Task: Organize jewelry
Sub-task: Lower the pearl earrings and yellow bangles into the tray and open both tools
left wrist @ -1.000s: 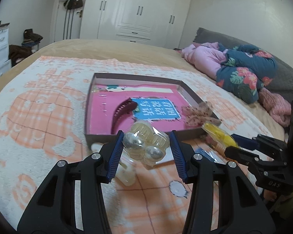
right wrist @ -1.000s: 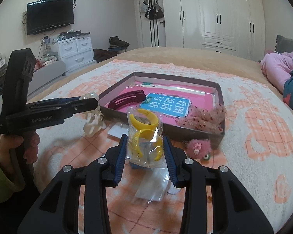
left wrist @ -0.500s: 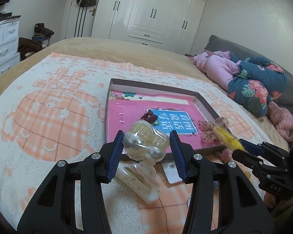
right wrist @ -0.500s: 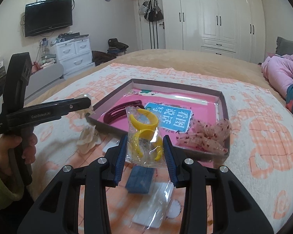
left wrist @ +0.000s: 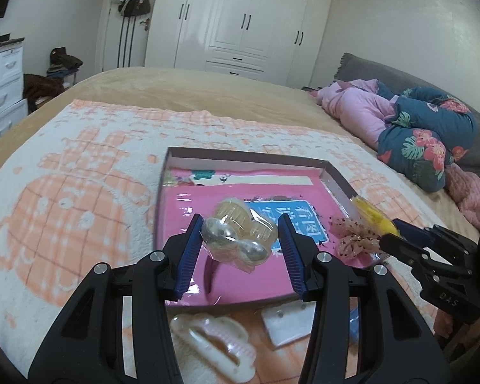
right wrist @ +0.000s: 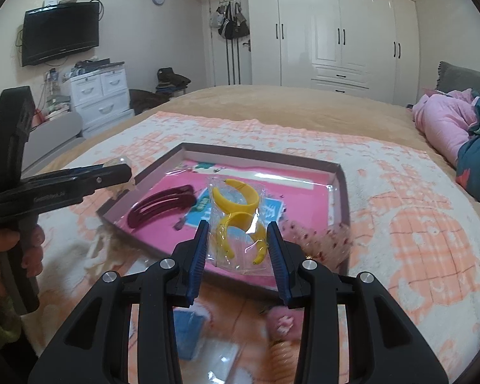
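Shallow cardboard box [right wrist: 340, 192] lying open on the orange-and-white blanket [left wrist: 64, 198], lined with a pink sheet carrying a blue printed card [left wrist: 291, 220]. Inside, at 9 o'clock in the right wrist view: a maroon hair clip [right wrist: 161, 206], flat on the pink lining. At the 4 o'clock rim: a speckled sheer scrunchie [left wrist: 355, 236], draped over the box edge. Left gripper [left wrist: 240, 243] closed part-way on a clear packet of pale yellow claw clips with pearly beads [left wrist: 236, 235], held above the box's near half. Right gripper [right wrist: 236, 249] likewise narrowed onto a clear bag of yellow hoop earrings [right wrist: 238, 220], hanging over the box's near edge. Outside the box, toward 6 o'clock on the blanket: a white-and-pink claw clip [left wrist: 214, 345], a small white card [left wrist: 284, 323], a blue item [right wrist: 188, 332] too blurred to identify, and a pink fluffy piece [right wrist: 281, 318].
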A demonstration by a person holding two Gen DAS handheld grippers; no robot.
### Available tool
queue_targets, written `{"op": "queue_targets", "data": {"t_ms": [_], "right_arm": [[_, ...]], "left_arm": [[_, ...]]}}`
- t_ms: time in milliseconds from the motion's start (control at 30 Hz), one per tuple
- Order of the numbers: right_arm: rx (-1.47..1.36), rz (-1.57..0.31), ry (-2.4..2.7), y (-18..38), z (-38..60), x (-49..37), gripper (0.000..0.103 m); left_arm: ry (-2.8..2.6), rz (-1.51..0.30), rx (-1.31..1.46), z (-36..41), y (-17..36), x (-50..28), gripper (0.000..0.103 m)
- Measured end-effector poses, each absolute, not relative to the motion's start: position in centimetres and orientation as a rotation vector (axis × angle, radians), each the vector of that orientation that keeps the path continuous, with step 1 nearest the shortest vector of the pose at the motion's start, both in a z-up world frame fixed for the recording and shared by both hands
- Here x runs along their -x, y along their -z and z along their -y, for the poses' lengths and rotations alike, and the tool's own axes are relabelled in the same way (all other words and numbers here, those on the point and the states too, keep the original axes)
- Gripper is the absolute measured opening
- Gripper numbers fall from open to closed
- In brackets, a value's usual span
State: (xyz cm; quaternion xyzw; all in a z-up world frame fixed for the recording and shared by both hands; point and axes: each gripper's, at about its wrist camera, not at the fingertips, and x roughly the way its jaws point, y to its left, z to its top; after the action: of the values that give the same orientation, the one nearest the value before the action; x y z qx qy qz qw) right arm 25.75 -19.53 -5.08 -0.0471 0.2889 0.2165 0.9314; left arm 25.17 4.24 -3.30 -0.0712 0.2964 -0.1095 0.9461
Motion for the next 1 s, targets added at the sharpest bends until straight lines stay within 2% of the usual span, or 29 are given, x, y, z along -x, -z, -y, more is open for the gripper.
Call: {"op": "queue_targets", "data": {"t_ms": [533, 1000], "right_arm": [[0.086, -0.623, -0.358, 5.7, 21.3, -29.9, 0.035], [0.094, -0.732, -0.338, 7.7, 21.0, -33.4, 0.035]], "left_arm": [[0.262, -0.646, 0.118, -1.8, 4.7, -28.6, 0.039], [0.314, -0.685, 0.045, 0.8, 6.3, -29.0, 0.039]]}}
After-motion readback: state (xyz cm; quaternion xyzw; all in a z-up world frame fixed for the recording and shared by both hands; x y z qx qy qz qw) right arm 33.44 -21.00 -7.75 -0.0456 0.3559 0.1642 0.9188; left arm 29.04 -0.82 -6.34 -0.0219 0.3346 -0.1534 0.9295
